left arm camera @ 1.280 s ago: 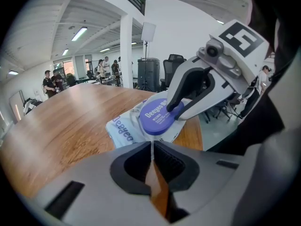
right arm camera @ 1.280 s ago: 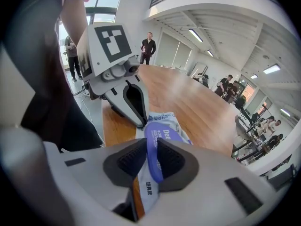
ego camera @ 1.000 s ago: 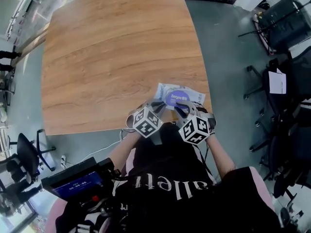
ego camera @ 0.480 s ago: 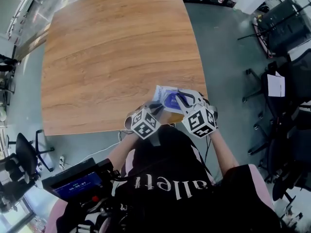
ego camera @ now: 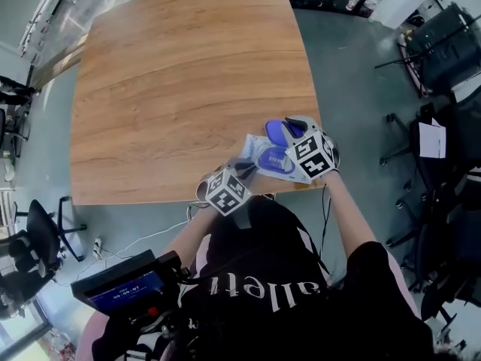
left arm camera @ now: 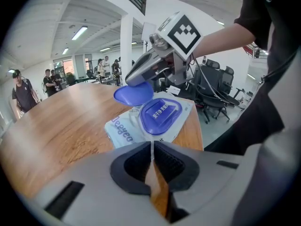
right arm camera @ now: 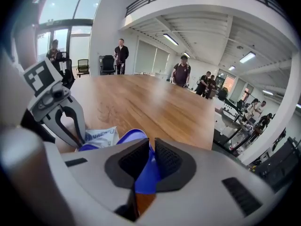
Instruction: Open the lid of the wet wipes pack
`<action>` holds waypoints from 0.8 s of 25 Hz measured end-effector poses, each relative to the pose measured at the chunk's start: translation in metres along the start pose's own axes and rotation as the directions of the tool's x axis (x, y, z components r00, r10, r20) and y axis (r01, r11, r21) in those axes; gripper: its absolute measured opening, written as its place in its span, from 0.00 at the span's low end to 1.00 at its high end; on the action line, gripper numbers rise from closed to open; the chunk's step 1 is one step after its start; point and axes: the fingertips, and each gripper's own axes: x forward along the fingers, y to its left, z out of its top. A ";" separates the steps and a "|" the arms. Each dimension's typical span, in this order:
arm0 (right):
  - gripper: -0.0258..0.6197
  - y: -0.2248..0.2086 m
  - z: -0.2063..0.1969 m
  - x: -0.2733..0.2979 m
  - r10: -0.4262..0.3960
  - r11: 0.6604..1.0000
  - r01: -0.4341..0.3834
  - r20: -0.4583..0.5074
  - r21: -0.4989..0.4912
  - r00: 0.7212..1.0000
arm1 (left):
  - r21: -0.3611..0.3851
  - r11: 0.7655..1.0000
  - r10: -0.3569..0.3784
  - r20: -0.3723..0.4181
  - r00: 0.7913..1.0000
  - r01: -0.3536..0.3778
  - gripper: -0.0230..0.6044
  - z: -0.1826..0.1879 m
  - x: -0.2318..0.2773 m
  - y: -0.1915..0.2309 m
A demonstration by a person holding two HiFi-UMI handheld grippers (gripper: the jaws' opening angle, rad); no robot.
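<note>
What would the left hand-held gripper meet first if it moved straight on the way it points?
The wet wipes pack: its near edge seems pinched between the closed jaws. Just behind it stands the raised lid, held by the right hand-held gripper.

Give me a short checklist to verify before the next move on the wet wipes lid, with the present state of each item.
1. Right hand-held gripper grips the lid: ok, blue plastic sits between its closed jaws.
2. Lid is lifted off the wet wipes pack: ok, it stands tilted above the blue oval base.
3. Left hand-held gripper holds the pack: ok, its jaws are closed at the near edge, with a thin white strip between them.
4. Pack rests on the table: ok, it lies flat, close to the near edge.
5. Lid is opened to its full swing: cannot tell.
</note>
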 end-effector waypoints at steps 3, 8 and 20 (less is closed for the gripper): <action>0.11 -0.001 -0.013 0.014 0.016 0.999 -0.015 -0.045 0.034 0.999 | -0.006 1.000 0.004 0.000 1.000 -0.004 0.07 -0.001 -0.001 0.000; 0.11 -0.003 -0.008 0.015 0.007 0.987 -0.004 -0.016 0.159 1.000 | -0.018 1.000 0.008 0.001 1.000 -0.007 0.07 -0.001 -0.001 0.005; 0.11 0.036 -0.005 -0.080 -0.073 0.909 0.013 0.128 0.416 0.989 | -0.033 0.999 0.038 0.029 0.999 -0.037 0.07 0.004 -0.011 -0.002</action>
